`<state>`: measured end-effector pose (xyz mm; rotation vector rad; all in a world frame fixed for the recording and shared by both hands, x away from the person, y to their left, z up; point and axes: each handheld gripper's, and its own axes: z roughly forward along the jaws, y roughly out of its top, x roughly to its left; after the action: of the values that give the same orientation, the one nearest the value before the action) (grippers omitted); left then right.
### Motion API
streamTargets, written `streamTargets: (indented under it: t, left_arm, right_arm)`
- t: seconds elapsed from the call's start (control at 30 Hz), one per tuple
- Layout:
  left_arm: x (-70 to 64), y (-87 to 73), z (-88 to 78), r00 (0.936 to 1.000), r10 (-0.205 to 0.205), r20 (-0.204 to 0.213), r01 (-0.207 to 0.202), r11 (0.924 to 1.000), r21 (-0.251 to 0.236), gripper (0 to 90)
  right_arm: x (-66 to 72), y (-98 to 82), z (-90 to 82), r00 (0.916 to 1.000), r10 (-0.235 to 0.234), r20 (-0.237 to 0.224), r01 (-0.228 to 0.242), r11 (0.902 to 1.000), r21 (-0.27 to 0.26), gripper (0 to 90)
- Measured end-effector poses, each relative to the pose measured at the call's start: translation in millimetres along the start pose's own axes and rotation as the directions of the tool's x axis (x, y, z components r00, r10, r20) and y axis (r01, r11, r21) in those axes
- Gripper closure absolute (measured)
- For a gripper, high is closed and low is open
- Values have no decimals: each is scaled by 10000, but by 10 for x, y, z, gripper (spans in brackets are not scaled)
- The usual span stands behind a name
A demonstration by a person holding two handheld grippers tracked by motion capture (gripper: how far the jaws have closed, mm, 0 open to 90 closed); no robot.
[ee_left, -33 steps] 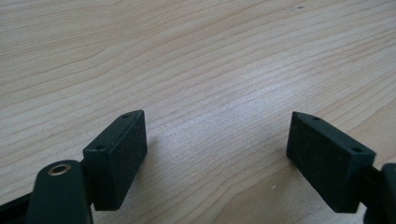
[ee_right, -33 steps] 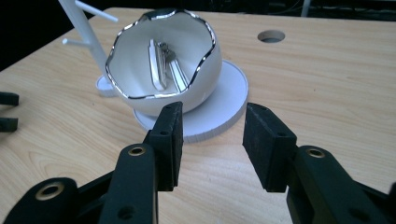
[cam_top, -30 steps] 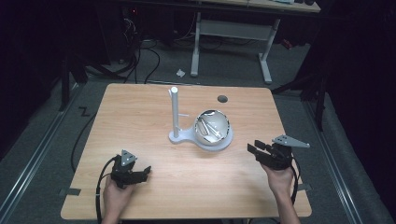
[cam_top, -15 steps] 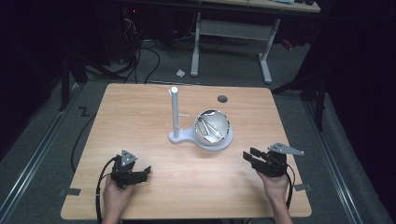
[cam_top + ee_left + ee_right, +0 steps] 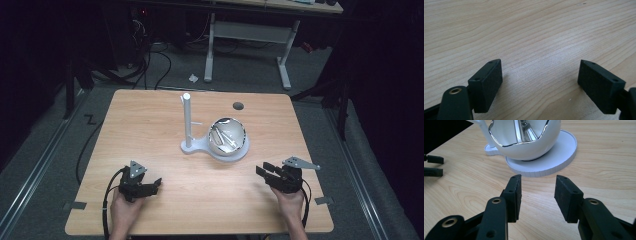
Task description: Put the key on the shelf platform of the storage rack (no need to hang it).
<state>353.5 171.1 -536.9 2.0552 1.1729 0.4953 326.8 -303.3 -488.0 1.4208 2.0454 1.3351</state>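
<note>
Holding our right gripper (image 5: 266,170) low with jaws apart and empty, we face the white bowl (image 5: 227,136) on its stand (image 5: 190,147) mid-table — bare wood between. Our left gripper (image 5: 155,183) rests well apart, jaws wide, over the table (image 5: 150,120).

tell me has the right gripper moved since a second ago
Yes. In the high view the right gripper has slid toward the person's edge of the table, farther from the white bowl, jaws open and empty.

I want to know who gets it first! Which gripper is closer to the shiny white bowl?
Right. The right gripper sits just below-right of the bowl; the left gripper is farther off, below-left.
</note>
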Motion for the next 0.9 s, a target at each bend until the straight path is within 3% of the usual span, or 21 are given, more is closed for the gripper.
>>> streamTargets:
  t: [0.47, 0.9]
  left_arm:
    - [9, 1, 2, 9998, -159, -134, 160, 9999, 22, 189]
    - [6, 1, 2, 9999, -117, -109, 117, 9999, 18, 189]
  right_arm:
    - [114, -100, 149, 9992, -119, -370, 125, 9998, 163, 572]
    - [345, -161, 339, 9954, -891, -352, 913, 9937, 657, 569]
